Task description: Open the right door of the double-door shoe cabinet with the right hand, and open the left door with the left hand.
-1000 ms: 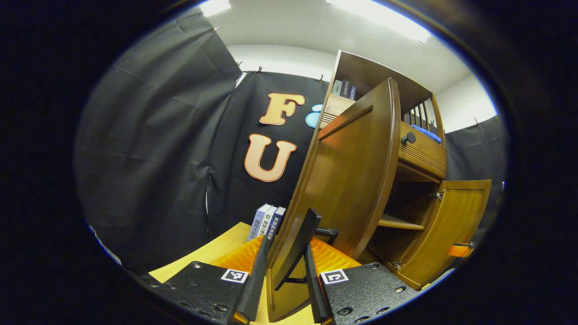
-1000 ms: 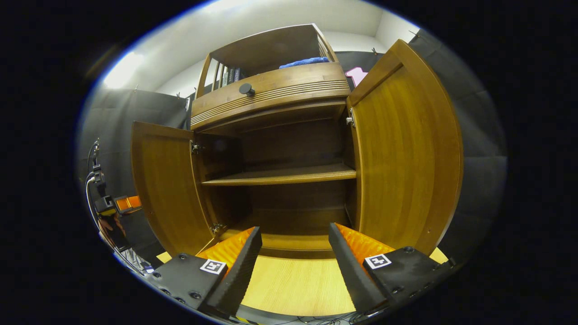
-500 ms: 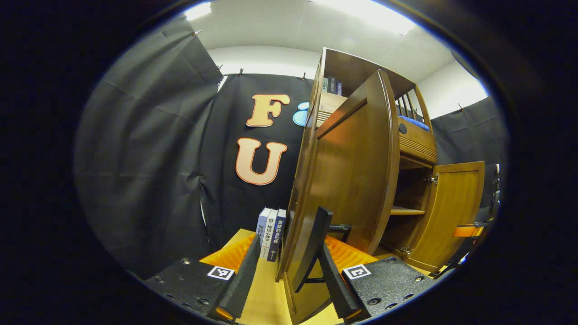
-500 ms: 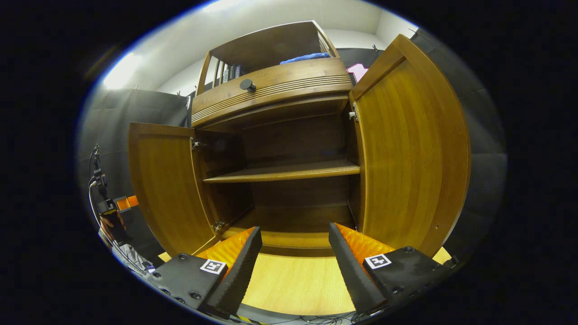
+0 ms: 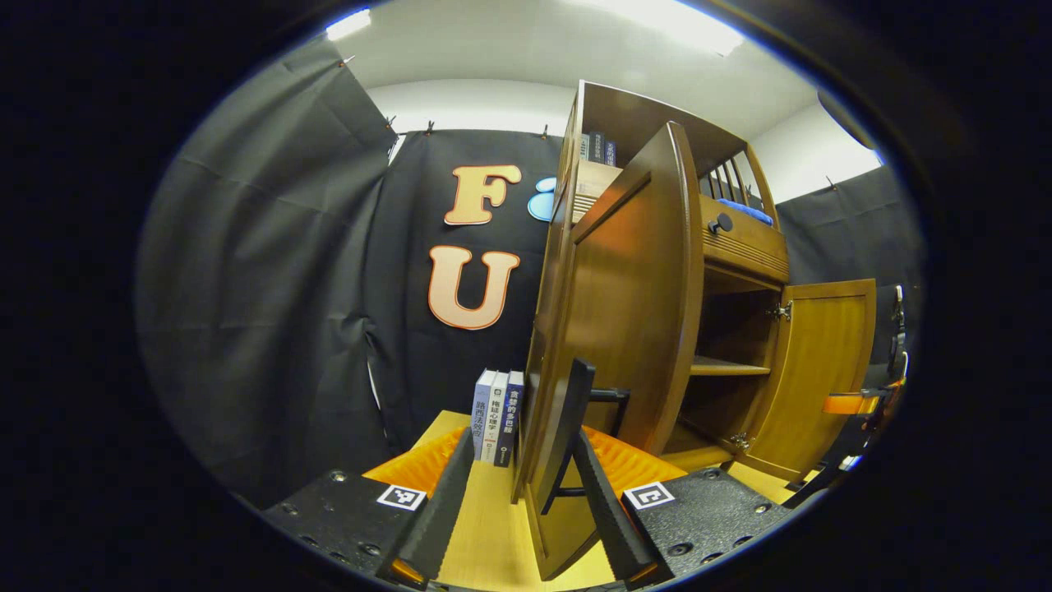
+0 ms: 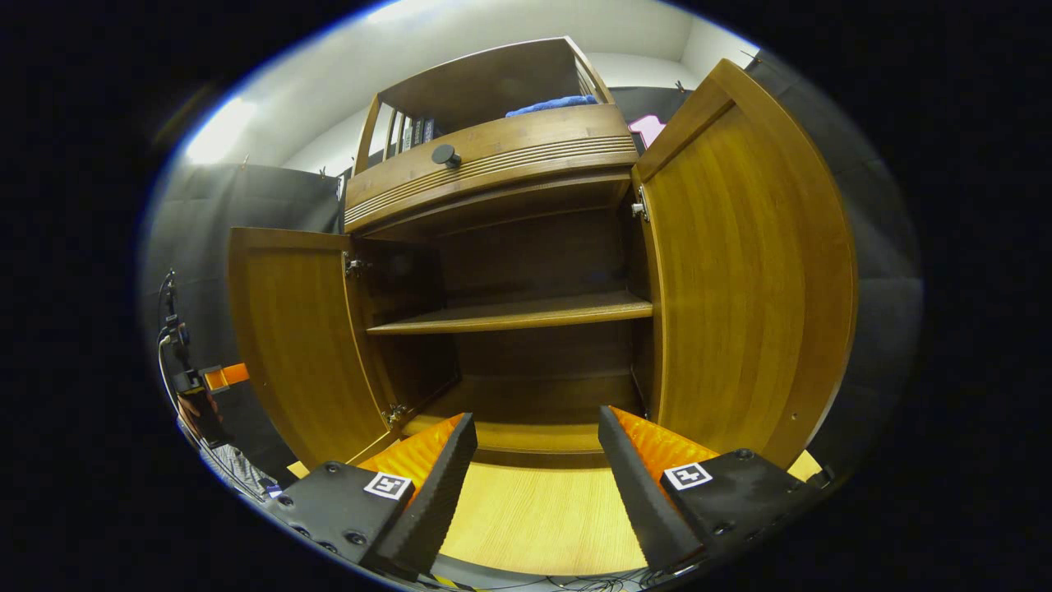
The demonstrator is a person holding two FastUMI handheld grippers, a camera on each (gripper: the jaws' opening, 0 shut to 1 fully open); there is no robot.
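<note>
Doors of the brown wooden shoe cabinet [image 6: 501, 271] stand wide, so I judge the last step done: my left gripper [image 5: 526, 501] spreads around the left door's black handle [image 5: 575, 427], needing only withdrawal, right gripper [image 6: 534, 485] spread, empty.

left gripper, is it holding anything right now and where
Nothing is clamped: the left gripper is open, its fingers astride the left door by its black handle.

Warm honey-brown wood grain covers the shoe cabinet [image 6: 526, 247] and both open doors. A black round knob [image 6: 445, 154] marks its ribbed drawer front, a blue cloth [image 6: 552, 104] above; pale yellow tabletop [image 6: 534, 518] between the fingers.
</note>
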